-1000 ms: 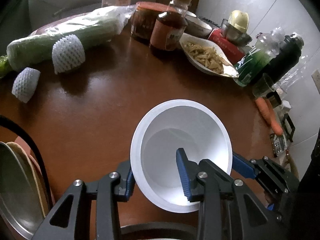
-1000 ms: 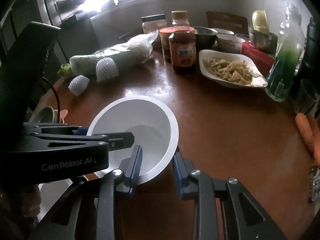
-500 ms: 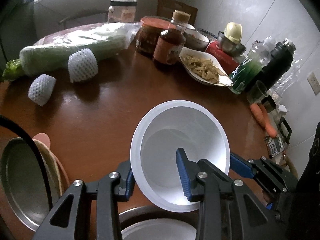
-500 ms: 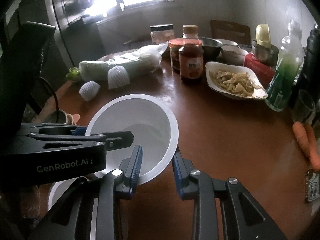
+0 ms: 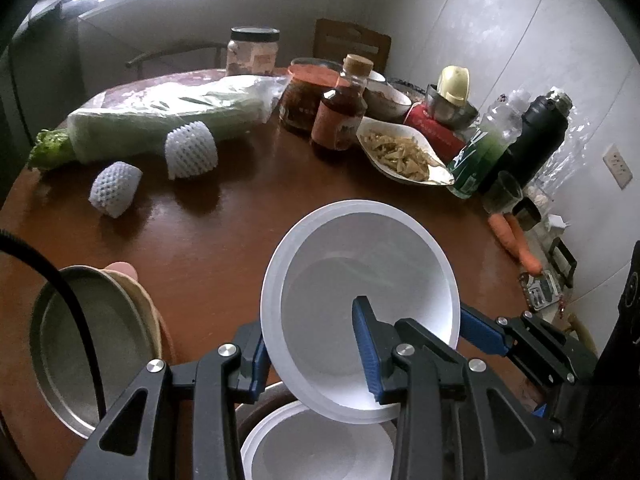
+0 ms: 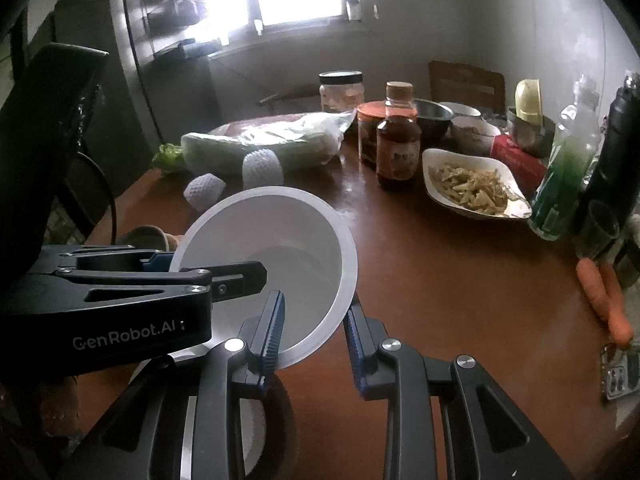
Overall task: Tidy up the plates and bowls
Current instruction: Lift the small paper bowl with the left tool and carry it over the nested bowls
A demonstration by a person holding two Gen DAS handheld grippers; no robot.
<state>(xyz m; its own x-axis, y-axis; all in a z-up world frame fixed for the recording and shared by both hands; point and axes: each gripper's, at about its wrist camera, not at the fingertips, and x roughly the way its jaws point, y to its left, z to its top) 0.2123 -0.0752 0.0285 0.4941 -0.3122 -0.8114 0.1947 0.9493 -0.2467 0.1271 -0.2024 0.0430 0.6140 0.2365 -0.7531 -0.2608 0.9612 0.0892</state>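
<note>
Both grippers hold one white bowl (image 5: pixel 372 264) tilted above the brown table (image 5: pixel 208 248). My left gripper (image 5: pixel 310 340) is shut on its near-left wall, one blue pad inside and one outside. In the right wrist view my right gripper (image 6: pixel 316 320) is shut on the bowl's (image 6: pixel 272 232) near-right rim; its fingers (image 5: pixel 480 332) show at the bowl's right edge in the left wrist view. Directly below sits a second white bowl (image 5: pixel 316 448) inside a dark metal bowl. A metal plate (image 5: pixel 88 356) lies on a stack of beige and pink plates at the left.
Across the table lie a bagged cabbage (image 5: pixel 160 120), two foam-netted fruits (image 5: pixel 192 156), a sauce bottle (image 5: pixel 340 120), jars, a dish of food (image 5: pixel 400 156), a green bottle (image 5: pixel 476 156), a black flask (image 5: pixel 532 136) and carrots (image 5: pixel 516 240) near the right edge.
Both grippers have risen with the white bowl held between them. The second white bowl underneath and more of the plate stack have come into view.
</note>
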